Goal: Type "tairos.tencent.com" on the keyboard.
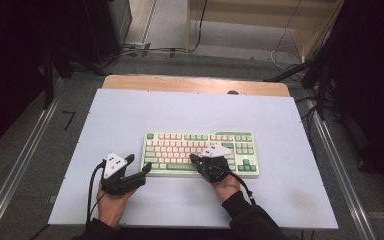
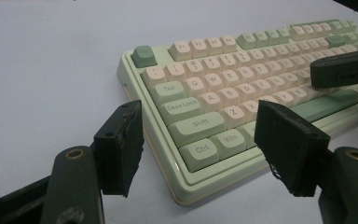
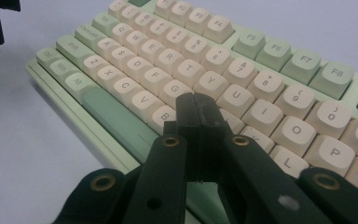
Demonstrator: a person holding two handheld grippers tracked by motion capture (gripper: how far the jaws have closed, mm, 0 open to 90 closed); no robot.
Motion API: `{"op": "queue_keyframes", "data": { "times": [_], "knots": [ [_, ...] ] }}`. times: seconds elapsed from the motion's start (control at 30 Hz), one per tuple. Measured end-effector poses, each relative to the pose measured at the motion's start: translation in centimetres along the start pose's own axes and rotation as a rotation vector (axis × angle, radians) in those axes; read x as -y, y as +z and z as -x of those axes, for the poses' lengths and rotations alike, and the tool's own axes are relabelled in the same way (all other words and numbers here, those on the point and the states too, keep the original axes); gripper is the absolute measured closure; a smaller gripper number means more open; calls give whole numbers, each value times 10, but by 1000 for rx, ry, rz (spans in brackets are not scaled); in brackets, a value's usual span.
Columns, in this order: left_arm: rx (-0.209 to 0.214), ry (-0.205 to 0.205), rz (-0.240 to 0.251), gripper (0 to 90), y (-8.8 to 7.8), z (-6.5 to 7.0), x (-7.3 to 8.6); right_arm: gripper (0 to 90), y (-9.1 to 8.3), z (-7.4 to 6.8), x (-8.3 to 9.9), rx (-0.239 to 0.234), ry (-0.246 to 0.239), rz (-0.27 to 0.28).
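Keyboard [image 1: 200,154] blocks frame centre. Bare mat [image 1: 190,107] above it, plus lower left & lower right strips, gives passing room. Right gripper [image 1: 194,159] w/ jaws together sits over keys; left gripper [image 1: 139,167] flanks keyboard's lower-left corner.
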State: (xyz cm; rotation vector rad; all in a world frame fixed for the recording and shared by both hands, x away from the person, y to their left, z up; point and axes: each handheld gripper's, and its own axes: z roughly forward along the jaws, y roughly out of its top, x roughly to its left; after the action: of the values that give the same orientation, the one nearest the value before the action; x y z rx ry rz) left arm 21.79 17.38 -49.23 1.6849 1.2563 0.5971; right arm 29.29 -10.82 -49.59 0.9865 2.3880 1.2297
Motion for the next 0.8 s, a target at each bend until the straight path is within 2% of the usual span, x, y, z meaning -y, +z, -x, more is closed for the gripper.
{"op": "queue_keyframes", "data": {
  "times": [0.3,0.5,0.57,0.67,0.73,0.8],
  "knots": [
    [-5,-2,-3,331,-1,-1,1,877,5,-2,1,9,-18,-17],
    [-6,-5,-3,331,-1,-2,0,876,3,-2,0,6,-4,-10],
    [-5,-5,-2,332,-1,-3,0,823,-1,-1,-1,-10,-1,19],
    [-1,-10,2,339,0,-4,-1,602,-6,1,-3,-14,22,49],
    [3,-9,2,339,0,-4,-1,460,-8,3,-3,0,46,52],
    [8,-11,-1,339,2,-4,-2,378,-9,4,-3,13,56,50]
  ]
}}
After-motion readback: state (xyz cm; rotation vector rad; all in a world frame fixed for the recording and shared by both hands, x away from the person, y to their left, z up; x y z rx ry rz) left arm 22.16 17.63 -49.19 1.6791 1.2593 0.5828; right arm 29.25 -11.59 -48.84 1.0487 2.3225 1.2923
